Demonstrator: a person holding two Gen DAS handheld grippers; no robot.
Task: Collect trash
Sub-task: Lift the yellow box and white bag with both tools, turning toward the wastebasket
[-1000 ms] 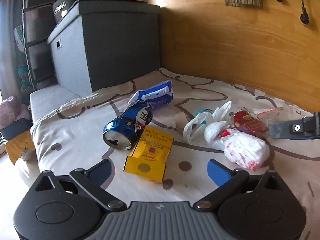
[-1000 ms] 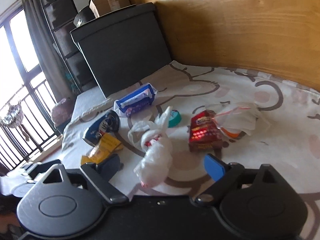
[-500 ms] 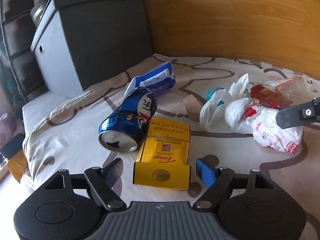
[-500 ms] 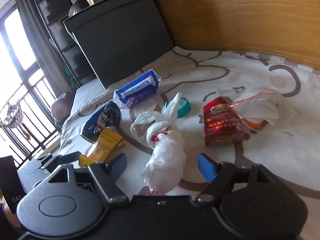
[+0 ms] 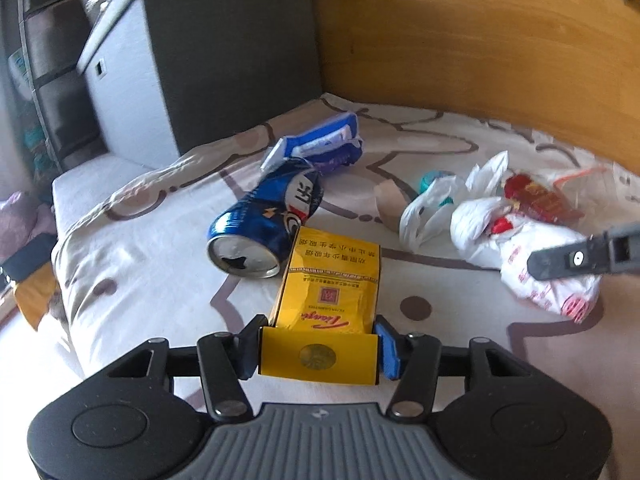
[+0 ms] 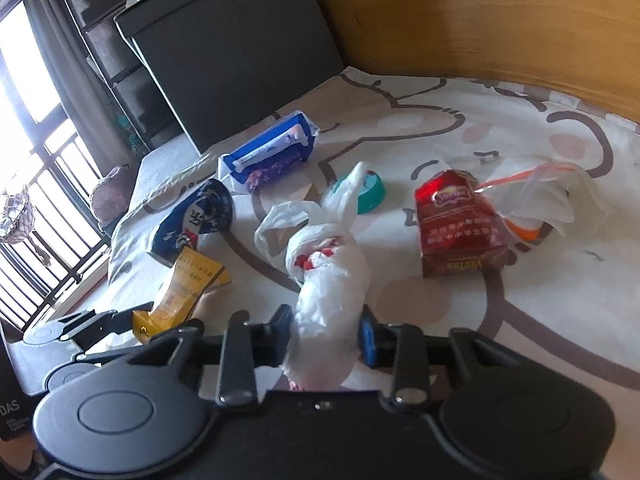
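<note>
Trash lies on a cartoon-print bedsheet (image 5: 460,288). My left gripper (image 5: 318,350) is shut on the near end of a yellow cigarette box (image 5: 332,288), which also shows in the right wrist view (image 6: 180,292). My right gripper (image 6: 324,338) is shut on the near end of a knotted white plastic bag (image 6: 328,280), which shows at the right in the left wrist view (image 5: 532,256). A crushed blue can (image 5: 268,220) lies just beyond the yellow box. A red cigarette pack (image 6: 456,224), a blue tissue pack (image 6: 272,156), a teal cap (image 6: 372,192) and a clear zip bag (image 6: 540,188) lie further off.
A dark grey storage box (image 5: 200,52) stands at the far edge of the bed. A wooden headboard (image 5: 480,48) runs along the back. The bed's edge (image 5: 72,248) drops off at the left. A window with railings (image 6: 36,184) is at the far left.
Both grippers moved forward and closed: the left on the yellow cigarette box, the right on the white plastic bag. Both were open a second ago.
</note>
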